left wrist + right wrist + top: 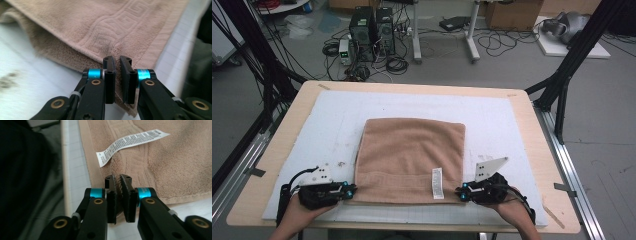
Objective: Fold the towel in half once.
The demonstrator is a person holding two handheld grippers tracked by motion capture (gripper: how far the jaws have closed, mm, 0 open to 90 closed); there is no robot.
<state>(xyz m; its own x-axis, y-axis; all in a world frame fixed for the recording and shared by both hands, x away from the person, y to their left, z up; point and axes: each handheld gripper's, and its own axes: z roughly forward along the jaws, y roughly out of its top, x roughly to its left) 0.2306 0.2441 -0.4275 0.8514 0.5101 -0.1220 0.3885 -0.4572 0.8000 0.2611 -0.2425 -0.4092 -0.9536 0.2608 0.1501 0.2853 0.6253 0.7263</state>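
A tan towel (412,157), folded, lies in the middle of the white mat (337,125). A white care label (438,183) hangs near its near right corner. My left gripper (351,190) is shut on the towel's near left corner; in the left gripper view the pads (109,75) pinch the lifted hem of the towel (105,30). My right gripper (460,193) is shut on the near right corner. In the right gripper view its pads (127,195) clamp the towel (170,170) edge just below the label (130,141). Both corners are raised slightly off the mat.
The mat covers a wooden table (532,130) with black frame posts (569,65) at both sides. Beyond the far edge, on the floor, stand computer towers (372,32), cables and boxes. Bare mat surrounds the towel on every side.
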